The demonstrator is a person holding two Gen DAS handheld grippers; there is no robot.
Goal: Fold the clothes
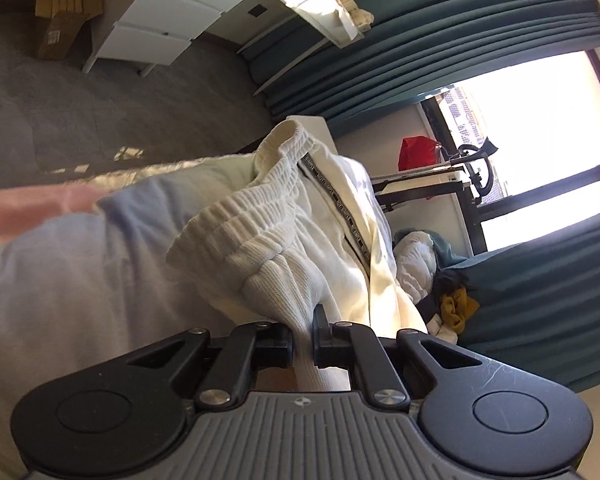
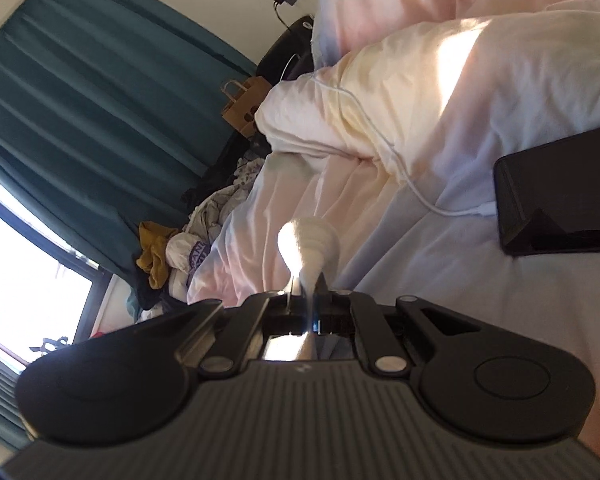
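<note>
both grippers pinch cloth: left gripper (image 1: 303,334) clamps the cream ribbed garment (image 1: 284,216) above the bed (image 1: 68,280); right gripper (image 2: 307,300) nips what seems its other end. thin bites could slip; phone (image 2: 560,196) may snag.

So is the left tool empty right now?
No, the left tool is shut on a bunch of the cream ribbed garment, which passes between its fingers.

We see the cream garment (image 1: 300,216) with ribbed cuffs and a dark patterned tape down its seam, bunched and lifted off the bed (image 1: 80,280), its fabric (image 2: 312,248) gathered into tight pinched folds.
</note>
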